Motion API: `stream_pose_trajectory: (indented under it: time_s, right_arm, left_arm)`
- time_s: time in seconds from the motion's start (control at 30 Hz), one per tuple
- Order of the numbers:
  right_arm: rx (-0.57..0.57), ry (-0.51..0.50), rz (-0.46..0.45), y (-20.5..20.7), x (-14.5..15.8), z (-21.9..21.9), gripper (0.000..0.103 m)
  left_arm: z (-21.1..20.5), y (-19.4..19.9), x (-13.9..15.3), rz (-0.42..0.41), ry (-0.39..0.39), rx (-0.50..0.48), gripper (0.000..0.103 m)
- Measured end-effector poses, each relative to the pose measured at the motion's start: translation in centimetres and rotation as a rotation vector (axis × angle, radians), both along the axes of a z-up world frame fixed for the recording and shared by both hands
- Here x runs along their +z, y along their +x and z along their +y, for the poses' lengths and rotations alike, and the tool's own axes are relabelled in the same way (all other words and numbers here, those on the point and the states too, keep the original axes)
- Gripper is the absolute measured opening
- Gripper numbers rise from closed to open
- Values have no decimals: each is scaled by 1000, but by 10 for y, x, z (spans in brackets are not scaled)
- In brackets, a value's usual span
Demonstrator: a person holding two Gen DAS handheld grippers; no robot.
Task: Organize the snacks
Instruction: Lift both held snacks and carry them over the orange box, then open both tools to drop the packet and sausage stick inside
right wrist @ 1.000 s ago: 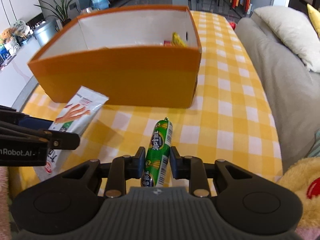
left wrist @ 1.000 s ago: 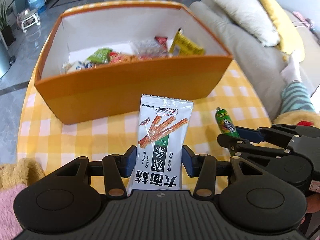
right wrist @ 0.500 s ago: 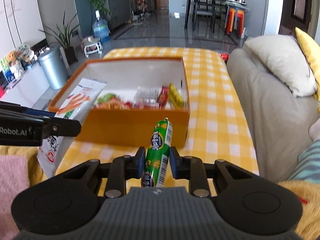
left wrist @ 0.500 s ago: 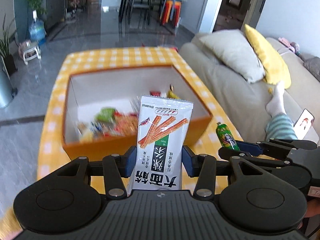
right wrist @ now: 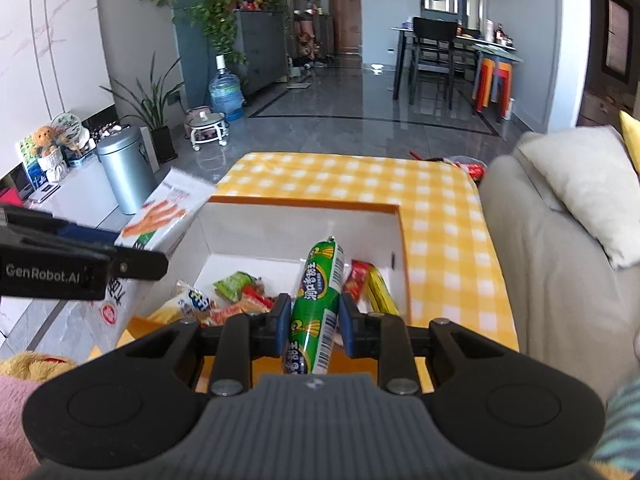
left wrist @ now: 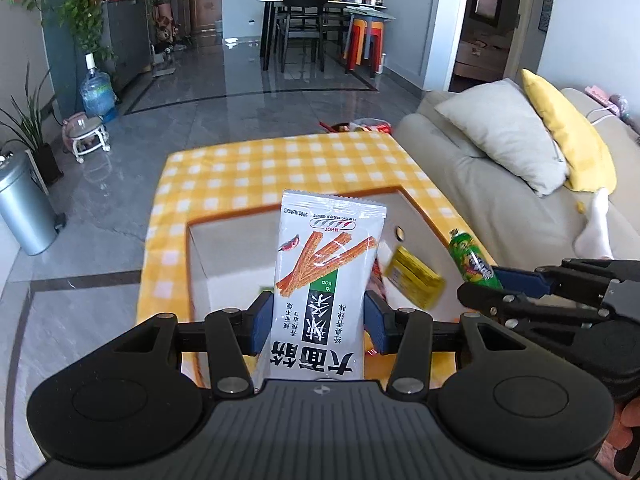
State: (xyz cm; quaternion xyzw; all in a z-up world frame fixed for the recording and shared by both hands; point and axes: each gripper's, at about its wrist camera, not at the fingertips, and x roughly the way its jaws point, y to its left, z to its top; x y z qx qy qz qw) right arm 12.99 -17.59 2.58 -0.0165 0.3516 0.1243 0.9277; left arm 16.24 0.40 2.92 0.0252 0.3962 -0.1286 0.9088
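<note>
My left gripper (left wrist: 316,322) is shut on a white snack packet (left wrist: 326,280) printed with orange sticks, held upright above the near side of the orange box (left wrist: 436,216). To its right my right gripper (right wrist: 314,322) is shut on a green sausage stick (right wrist: 318,304), also raised over the box (right wrist: 304,204). Each gripper shows at the edge of the other's view: the right gripper (left wrist: 486,280) with the sausage stick (left wrist: 470,256), and the left gripper (right wrist: 132,258) with the packet (right wrist: 168,214). Several snack packs (right wrist: 236,296) lie on the box's white floor, among them a yellow packet (left wrist: 414,276).
The box stands on a table under a yellow checked cloth (right wrist: 360,176). A grey sofa (left wrist: 496,196) with a grey pillow (left wrist: 508,132) and a yellow pillow (left wrist: 568,136) runs along the right. A metal bin (right wrist: 124,168) stands left on the floor. A person's socked foot (left wrist: 596,228) rests on the sofa.
Both grippers have risen with their snacks and now look over the box rim into it. One second ago they were low in front of the box's near wall.
</note>
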Motion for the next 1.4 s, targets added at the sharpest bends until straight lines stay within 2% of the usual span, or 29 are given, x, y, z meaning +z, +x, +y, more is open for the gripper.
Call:
stream_pose_trajectory:
  time_s: [0.2, 0.73, 0.87, 1.03, 1.4]
  right_arm:
    - [51, -27, 19, 31, -7, 19, 22]
    - [108, -128, 124, 94, -55, 43, 22]
    - [123, -162, 150, 106, -68, 47, 22]
    - [144, -211, 201, 119, -86, 53, 22]
    - [195, -285, 297, 136, -114, 67, 23]
  left_arm:
    - [5, 31, -9, 29, 32, 5, 54]
    - [-4, 88, -63, 158, 135, -31, 54]
    - [-8, 99, -78, 192, 150, -52, 54]
    - [-10, 110, -97, 248, 175, -34, 54]
    - [-10, 120, -119, 325, 243, -7, 55]
